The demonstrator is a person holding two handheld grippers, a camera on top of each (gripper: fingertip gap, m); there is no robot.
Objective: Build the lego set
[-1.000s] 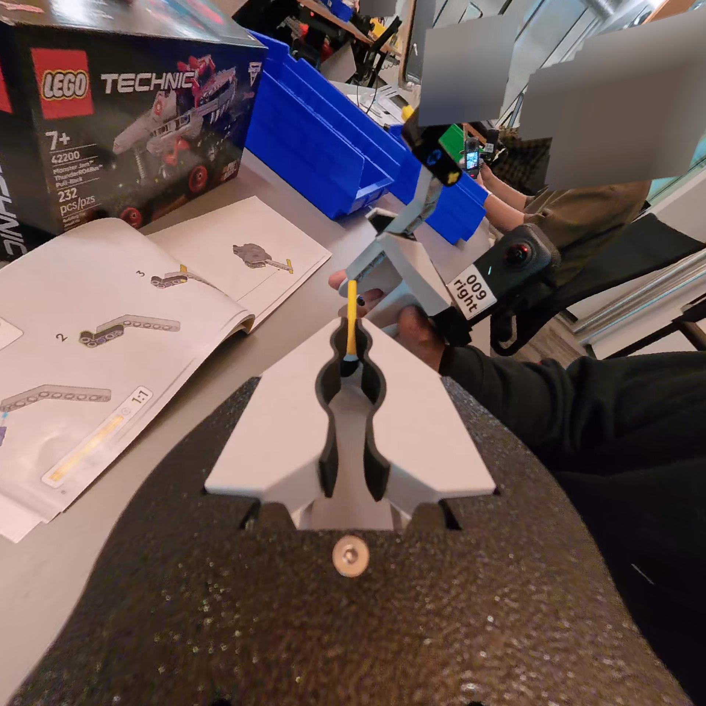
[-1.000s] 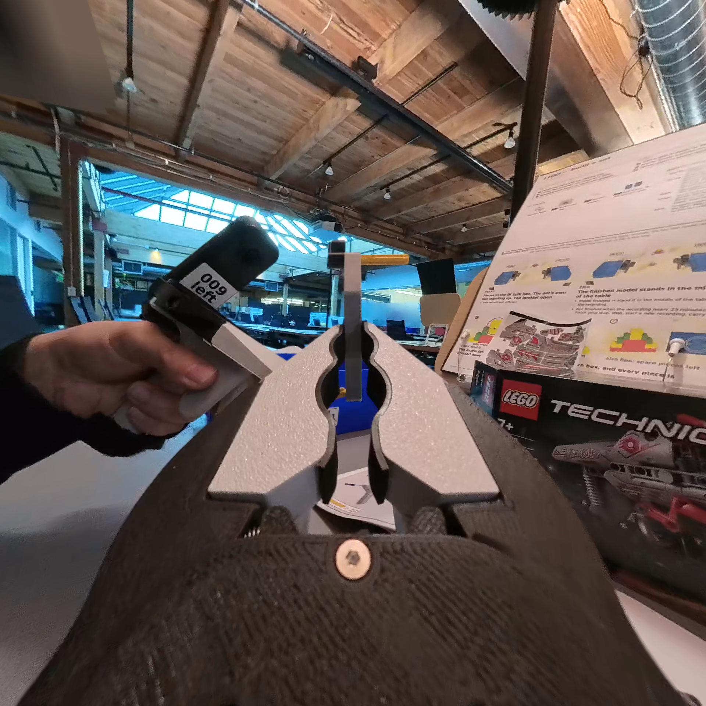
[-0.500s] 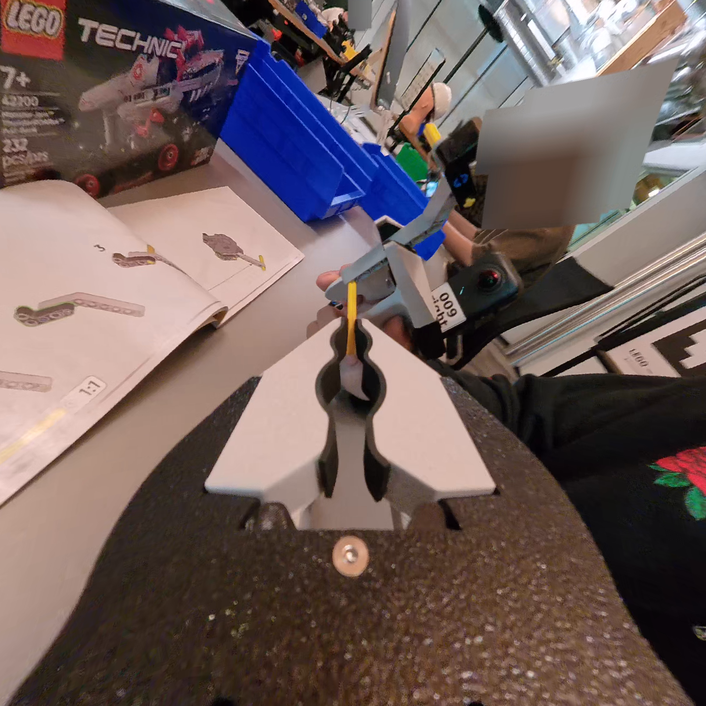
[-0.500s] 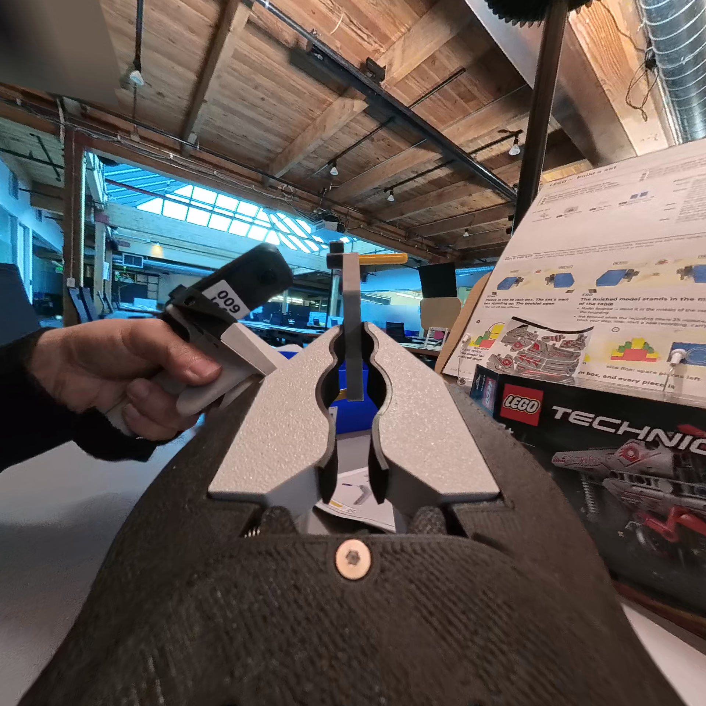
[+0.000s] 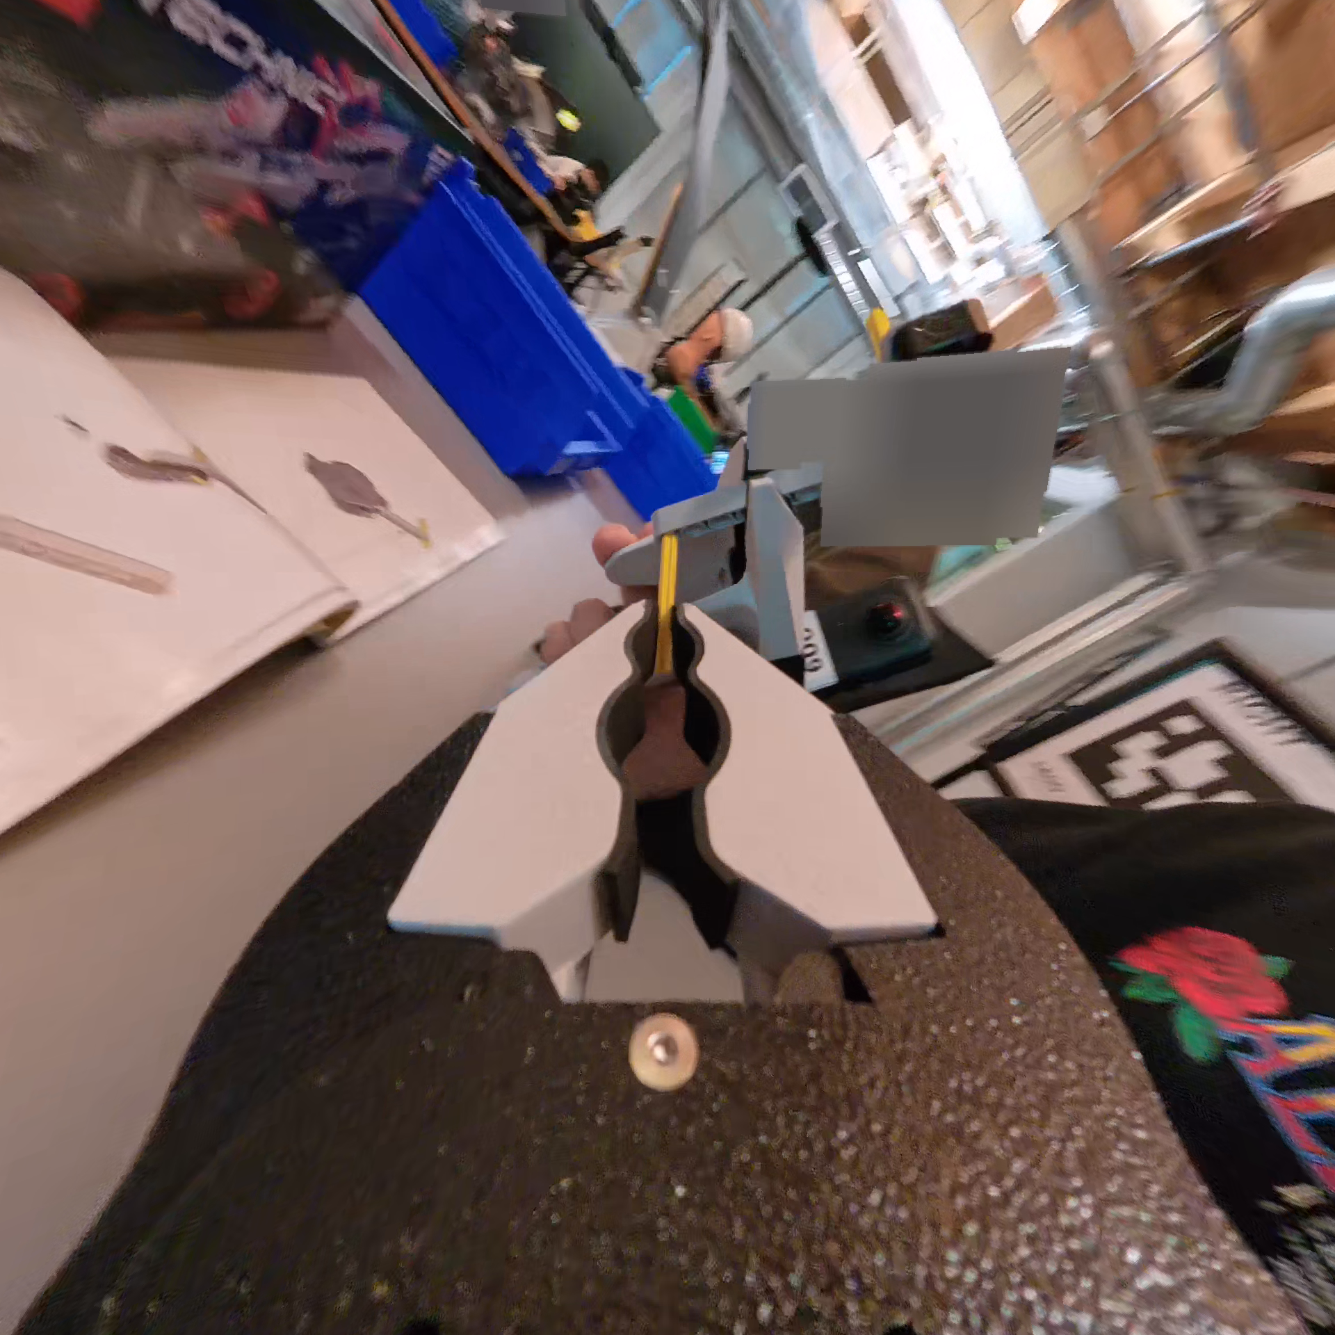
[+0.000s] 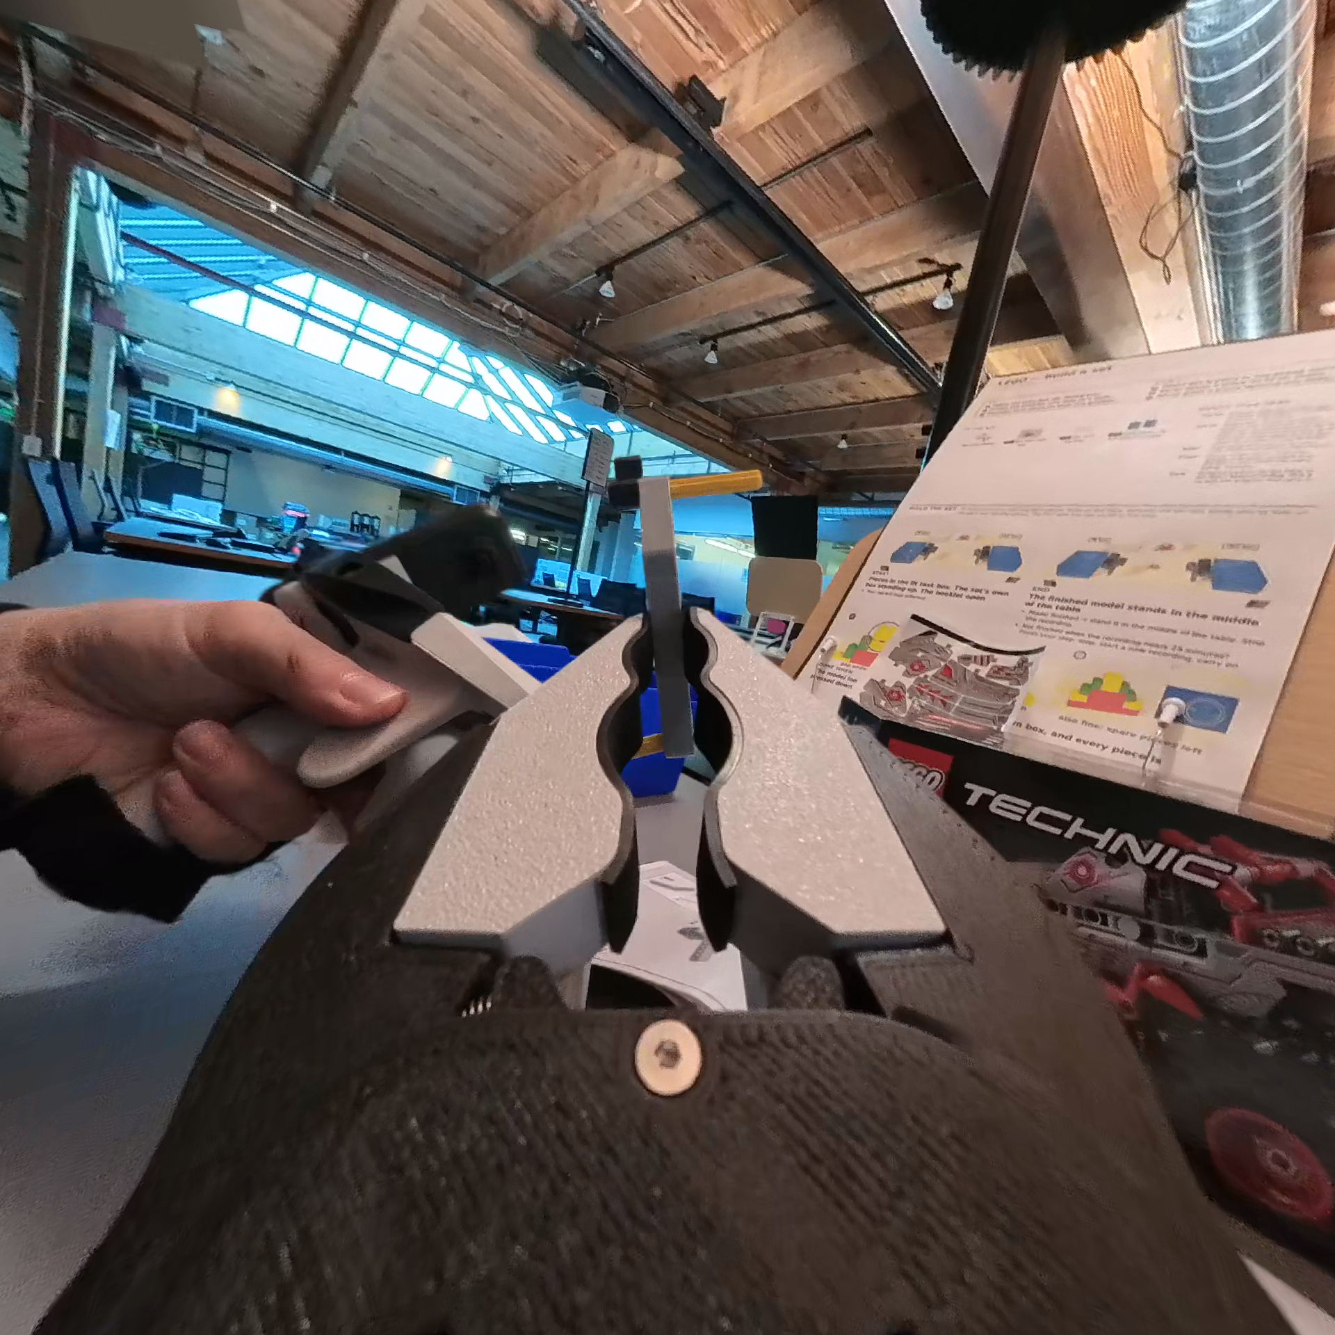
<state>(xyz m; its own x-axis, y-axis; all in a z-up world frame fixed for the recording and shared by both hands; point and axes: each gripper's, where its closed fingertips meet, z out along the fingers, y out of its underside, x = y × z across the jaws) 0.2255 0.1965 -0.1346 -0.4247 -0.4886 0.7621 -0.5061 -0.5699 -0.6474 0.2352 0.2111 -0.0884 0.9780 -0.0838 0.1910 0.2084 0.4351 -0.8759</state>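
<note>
The left tongs [image 5: 664, 636] are clenched on a thin yellow rod [image 5: 663, 614], pinched at the very tips so that the rod sticks out ahead of them. The rod's far end meets a grey beam [image 5: 693, 538] held in the right tongs [image 5: 711, 527], which show farther off in the left wrist view, straight beyond the left tongs' tips. In the right wrist view the right tongs [image 6: 668, 628] are clenched on the grey beam [image 6: 661, 614], which stands almost upright between the fingers, and the yellow rod [image 6: 715, 482] juts sideways from near its top, beside a small black piece [image 6: 627, 480]. A hand [image 6: 180, 715] grips the left tongs' handle to the left of the beam. An open instruction booklet [image 5: 217, 520] lies on the grey table [image 5: 303, 744] to the left of the left tongs. Beyond the booklet stand blue bins [image 5: 498, 361] and, blurred, the set's box [image 5: 144, 159]. In the right wrist view the box [image 6: 1156, 917] sits to the right of the beam, with an instruction board [image 6: 1098, 571] leaning behind it.
</note>
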